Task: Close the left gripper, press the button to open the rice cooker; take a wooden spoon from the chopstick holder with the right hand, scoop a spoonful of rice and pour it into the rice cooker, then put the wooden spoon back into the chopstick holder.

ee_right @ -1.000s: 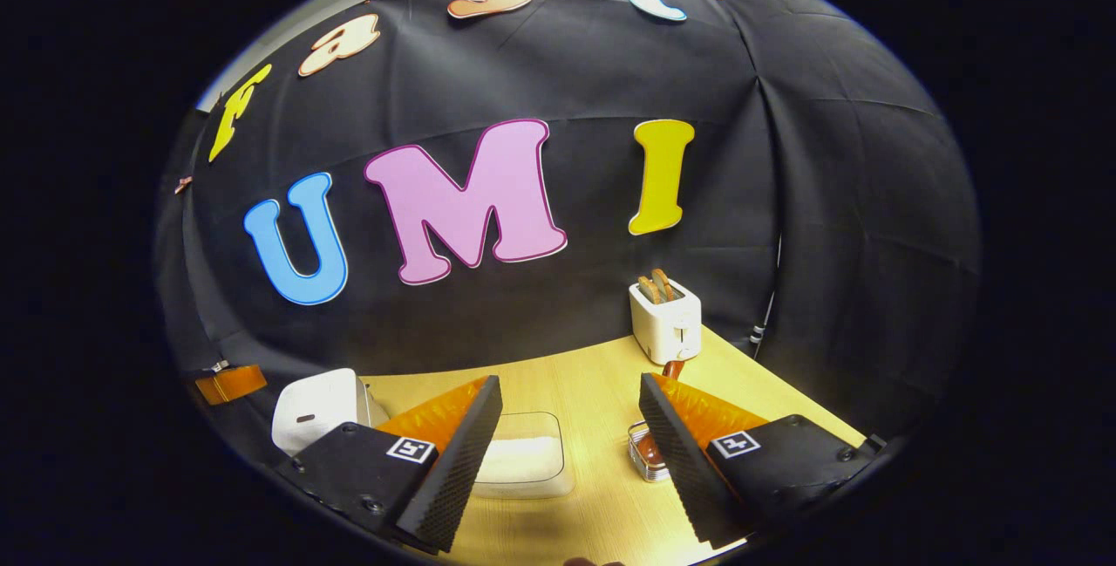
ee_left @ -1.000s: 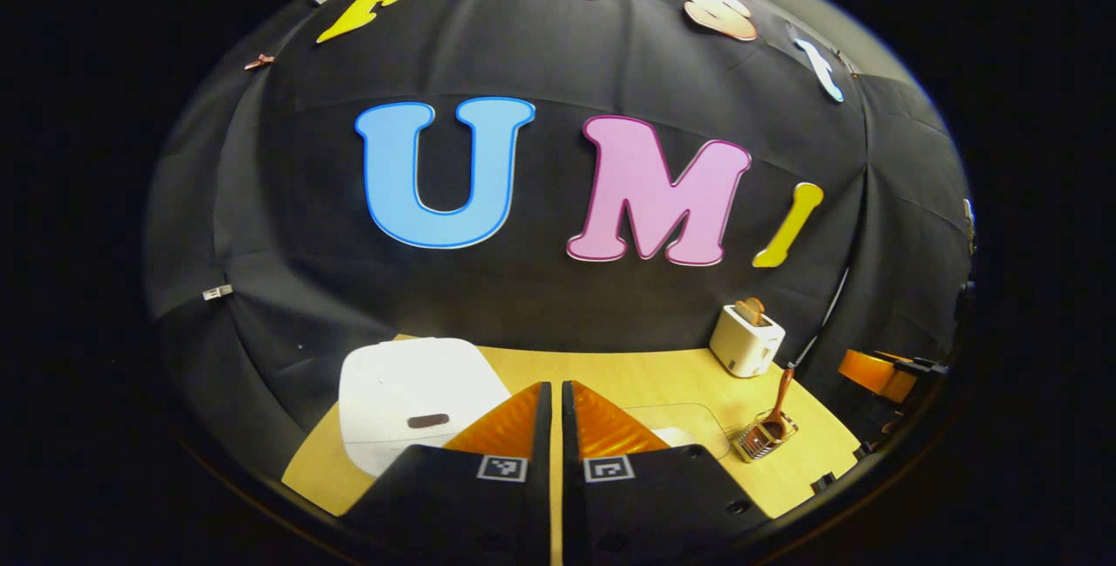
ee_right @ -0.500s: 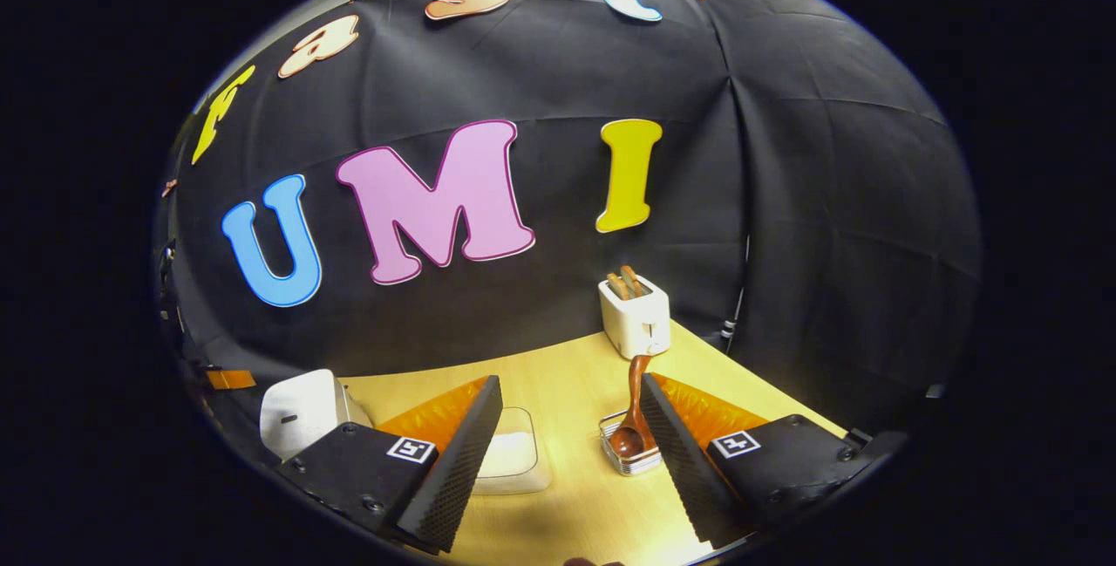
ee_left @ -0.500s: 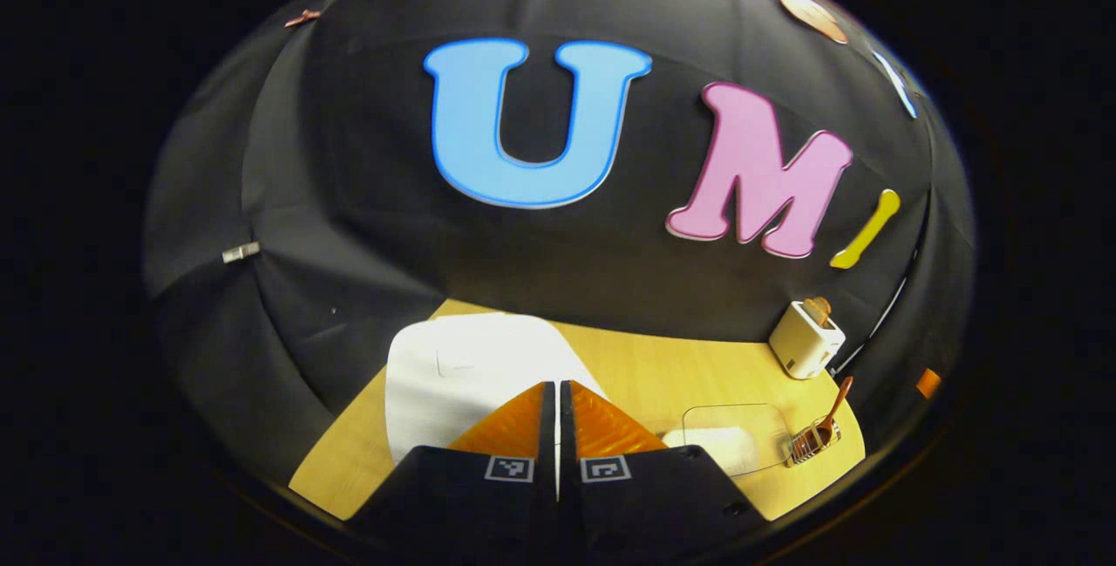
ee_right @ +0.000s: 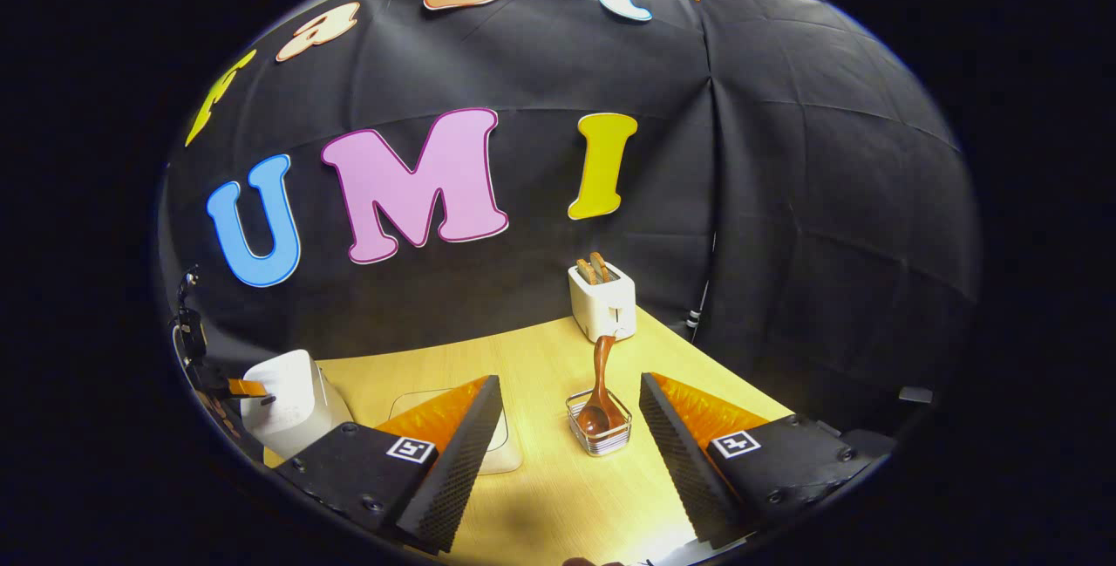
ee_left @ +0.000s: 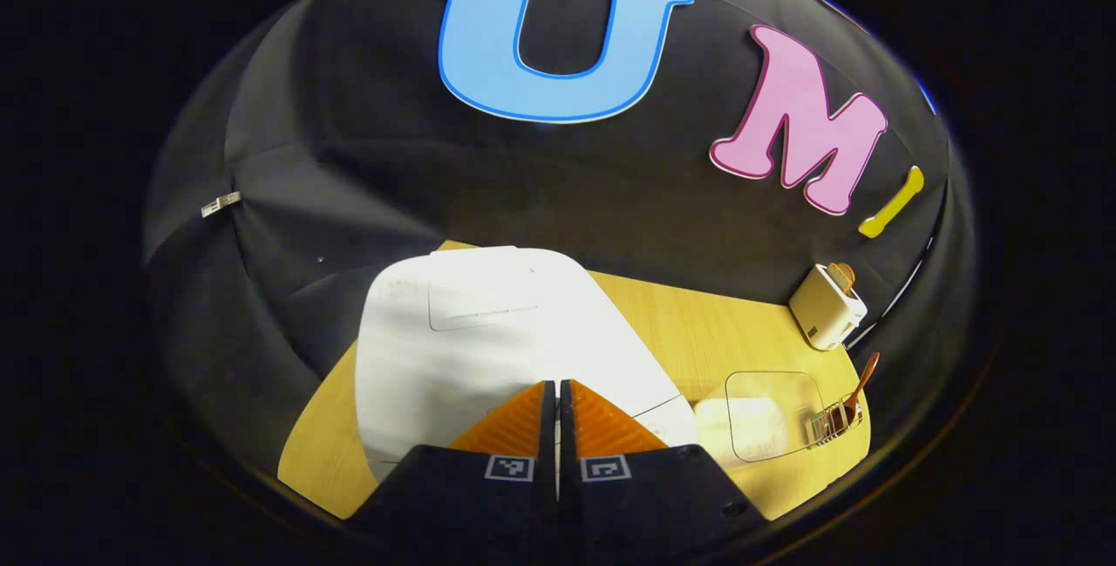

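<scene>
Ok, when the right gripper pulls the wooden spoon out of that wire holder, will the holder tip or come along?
Possibly. The chopstick holder looks small and light, thin wire, so it may slide or lift. The wooden spoon leans with its bowl down inside, so a straight upward pull should probably free it. The spoon itself looks rigid.

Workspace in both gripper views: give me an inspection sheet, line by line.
Surface: wooden table, bare in front.
Job's things: white rice cooker, lid down; wooden spoon standing bowl-down in the wire chopstick holder; clear lidded rice container.
Clutter: white toaster with toast, at the back.
Grippers: left gripper shut over the cooker's front; right gripper open, facing the holder.
Cables: one behind the toaster.
Surroundings: black cloth wall.
</scene>
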